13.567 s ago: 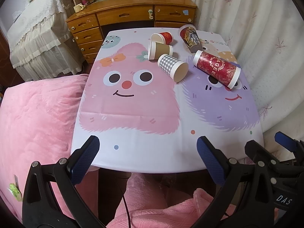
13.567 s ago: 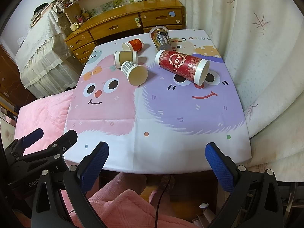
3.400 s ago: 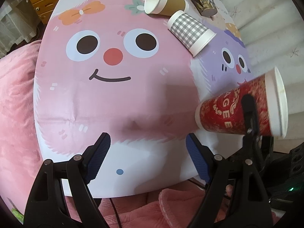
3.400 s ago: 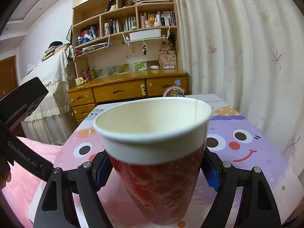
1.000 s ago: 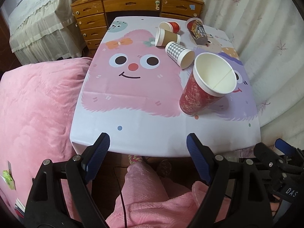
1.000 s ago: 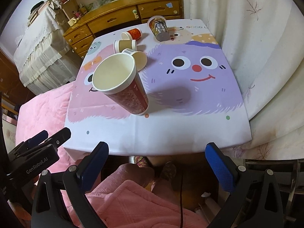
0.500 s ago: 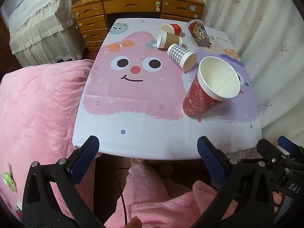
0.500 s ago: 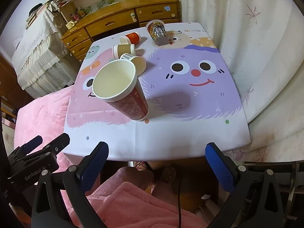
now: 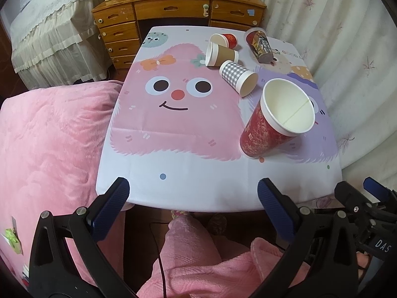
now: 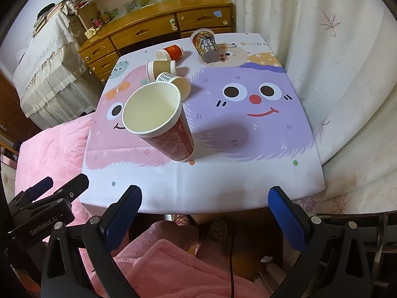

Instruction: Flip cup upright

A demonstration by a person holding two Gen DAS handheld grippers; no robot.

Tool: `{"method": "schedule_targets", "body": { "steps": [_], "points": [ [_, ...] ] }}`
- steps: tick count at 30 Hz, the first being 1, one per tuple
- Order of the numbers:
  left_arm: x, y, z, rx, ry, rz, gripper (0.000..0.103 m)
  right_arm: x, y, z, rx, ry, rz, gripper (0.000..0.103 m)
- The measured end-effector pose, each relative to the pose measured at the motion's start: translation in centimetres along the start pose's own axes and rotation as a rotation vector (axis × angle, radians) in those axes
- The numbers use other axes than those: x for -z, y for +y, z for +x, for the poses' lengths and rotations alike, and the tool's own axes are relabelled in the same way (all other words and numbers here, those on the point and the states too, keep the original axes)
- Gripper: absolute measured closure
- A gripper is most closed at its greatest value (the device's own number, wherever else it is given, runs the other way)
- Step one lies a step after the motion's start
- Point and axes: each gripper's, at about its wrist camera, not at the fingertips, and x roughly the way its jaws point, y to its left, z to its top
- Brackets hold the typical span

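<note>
A tall red paper cup (image 9: 270,129) stands upright with its mouth up near the table's front edge; it also shows in the right wrist view (image 10: 171,136). Farther back lie a checked cup (image 9: 237,77), a brown cup (image 9: 220,54), a small red cup (image 9: 227,40) and a dark printed cup (image 9: 260,46), all on their sides. My left gripper (image 9: 193,198) is open and empty, held back in front of the table's near edge. My right gripper (image 10: 204,206) is open and empty there too.
The table (image 9: 198,181) wears a cartoon-face cloth. A wooden desk with drawers (image 9: 173,15) stands behind it, a curtain (image 10: 335,74) to the right, a pink blanket (image 9: 49,136) to the left. My pink-clad knees (image 9: 188,255) are under the front edge.
The red cup lay on its side earlier, was lifted in my right gripper, and now stands upright and free. Both grippers have drawn back; the left has opened wider in the last second.
</note>
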Motion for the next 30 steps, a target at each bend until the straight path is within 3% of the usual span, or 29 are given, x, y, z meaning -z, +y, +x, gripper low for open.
{"method": "schedule_targets", "body": {
  "steps": [30],
  "points": [
    [-0.1, -2.2, -0.6, 0.007, -0.021, 0.051, 0.001, 0.2, -1.3, 1.1, 0.009, 0.032, -0.006, 0.001]
  ]
}}
